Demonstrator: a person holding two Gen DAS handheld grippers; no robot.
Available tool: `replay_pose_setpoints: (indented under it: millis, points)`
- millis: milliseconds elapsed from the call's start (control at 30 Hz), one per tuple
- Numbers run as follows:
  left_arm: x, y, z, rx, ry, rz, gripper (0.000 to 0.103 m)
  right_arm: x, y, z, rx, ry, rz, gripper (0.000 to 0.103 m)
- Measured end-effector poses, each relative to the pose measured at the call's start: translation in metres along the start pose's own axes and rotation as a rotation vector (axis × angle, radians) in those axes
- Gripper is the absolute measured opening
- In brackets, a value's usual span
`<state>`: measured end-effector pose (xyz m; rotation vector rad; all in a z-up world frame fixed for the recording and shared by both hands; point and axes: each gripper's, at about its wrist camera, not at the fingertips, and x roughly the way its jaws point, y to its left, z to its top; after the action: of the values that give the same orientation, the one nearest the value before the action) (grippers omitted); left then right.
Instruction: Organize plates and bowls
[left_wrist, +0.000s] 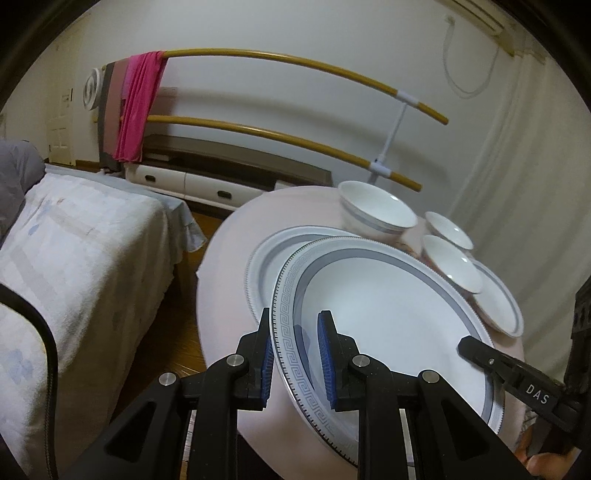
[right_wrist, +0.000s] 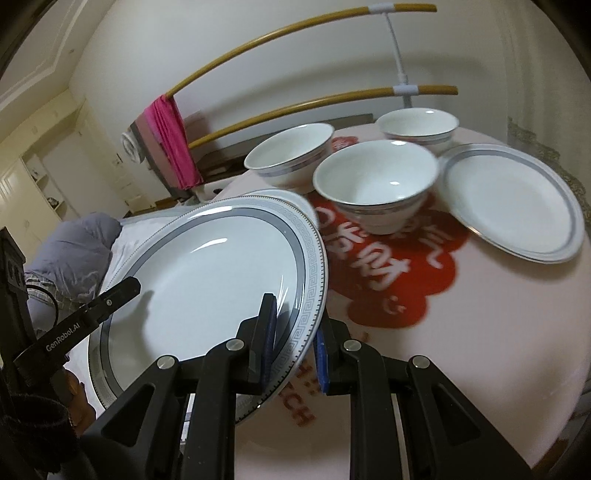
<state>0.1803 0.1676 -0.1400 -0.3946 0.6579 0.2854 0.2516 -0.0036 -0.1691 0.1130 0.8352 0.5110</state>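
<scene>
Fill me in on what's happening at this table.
A person holds two grippers, and both grip one big plate by opposite rims: the left gripper on one side, the right gripper on the other. The plate is tilted, partly over a second plate lying on the table. Three bowls and a smaller plate stand loose farther back, not yet stacked.

I see a white plate (right_wrist: 207, 280) with a grey band and Greek-key rim, white bowls (right_wrist: 376, 184) (grey-banded), a pink tablecloth (right_wrist: 480, 332) with a red emblem (right_wrist: 388, 273), and blue gripper pads (left_wrist: 327, 365).
</scene>
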Motion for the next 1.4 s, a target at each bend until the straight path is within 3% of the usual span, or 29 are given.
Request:
replay_pose_setpoints:
  millis: [700,1400]
  points:
    - [0.054,0.017,0.025,-0.016,0.038,-0.010,0.018,0.044,0.008,0.016,0.010,0.055,-0.062,0.021]
    - [0.069,0.019,0.030,-0.005,0.041,-0.005,0.018,0.062,0.011,0.025,0.041,0.061,-0.113,0.025]
